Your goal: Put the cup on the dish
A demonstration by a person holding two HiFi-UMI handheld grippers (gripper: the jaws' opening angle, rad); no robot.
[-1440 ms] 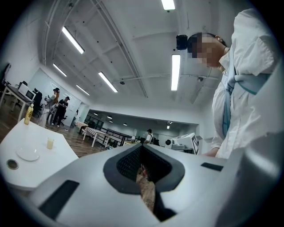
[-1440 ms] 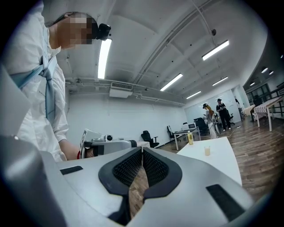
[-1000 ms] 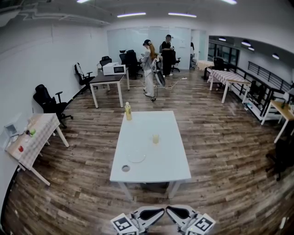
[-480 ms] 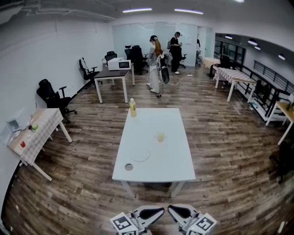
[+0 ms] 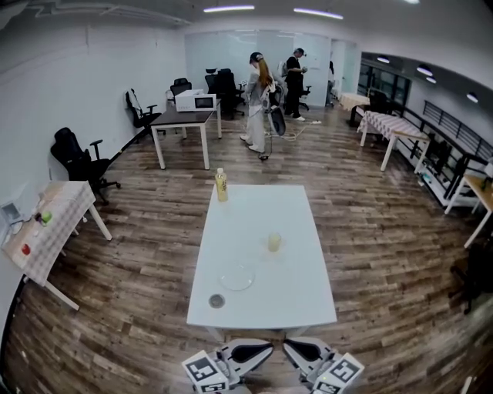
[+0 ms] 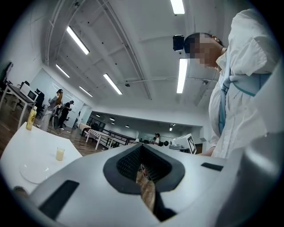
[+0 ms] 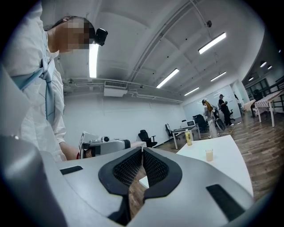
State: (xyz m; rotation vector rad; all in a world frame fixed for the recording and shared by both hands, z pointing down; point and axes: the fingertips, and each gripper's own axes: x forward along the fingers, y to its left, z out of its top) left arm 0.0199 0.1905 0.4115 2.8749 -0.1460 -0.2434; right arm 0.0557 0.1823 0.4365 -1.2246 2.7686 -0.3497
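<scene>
The desk (image 5: 296, 288) stands ahead. Off its near edge, the left gripper (image 5: 248, 354) and right gripper (image 5: 303, 354) are both clenched on nothing. The dish (image 5: 236, 277) lies toward the near-left corner. The cup (image 5: 274, 242) stands apart from it at mid-desk.

A long office with white walls (image 5: 77, 85), a plank wood floor (image 5: 139, 254) and ceiling strip lights (image 5: 229, 8) holds a white table (image 5: 300, 285) at its centre, a dark desk (image 5: 183, 118), black office chairs (image 5: 73, 158) (one beside the left wall) and a cloth-covered table (image 5: 389, 123) on the right.
</scene>
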